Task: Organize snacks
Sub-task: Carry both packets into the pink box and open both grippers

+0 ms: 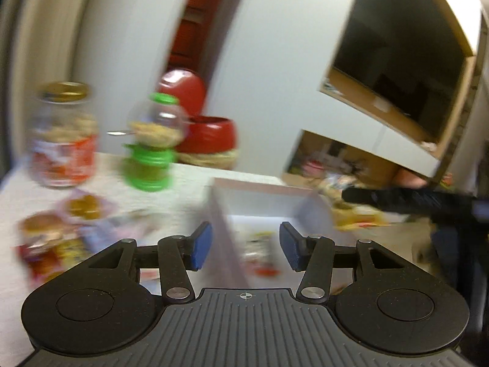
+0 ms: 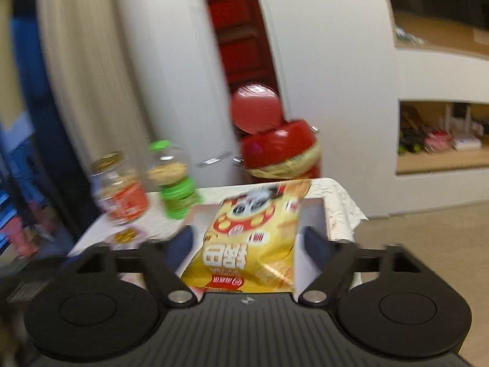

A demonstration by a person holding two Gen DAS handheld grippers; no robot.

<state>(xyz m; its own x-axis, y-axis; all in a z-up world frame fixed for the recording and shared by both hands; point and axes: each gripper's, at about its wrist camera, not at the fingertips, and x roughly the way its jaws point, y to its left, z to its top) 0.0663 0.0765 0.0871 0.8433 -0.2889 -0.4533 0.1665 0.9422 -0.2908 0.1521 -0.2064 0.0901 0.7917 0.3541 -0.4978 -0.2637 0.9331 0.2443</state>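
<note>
Here, finds the left gripper (image 1: 246,249) spread wide and empty, low over the near wall of the white box (image 1: 259,188) on the table (image 1: 189,177). Shows one small packet (image 1: 259,250) already lying on the box floor, badly smeared by blur. Puts the right gripper (image 2: 249,241) at the box's far side with a yellow snack bag (image 2: 244,232) between its widely parted fingers; cannot tell through the blur whether the pads actually bear on the bag or merely flank it. Places the bag partly over the box opening, its upper corner reaching past the back rim.

Suggests a drop in progress, and with it the main hazard: catching the bag on a wall and spilling it onto the cloth or off the table's edge. Warns too of crowding, with both tools working the same small box and likely to knock it askew. Leaves loose packets (image 1: 52,238), a gold-lidded jar (image 1: 64,140) and a green-capped dispenser (image 1: 151,150) just to the left, within reach of a careless swing.
</note>
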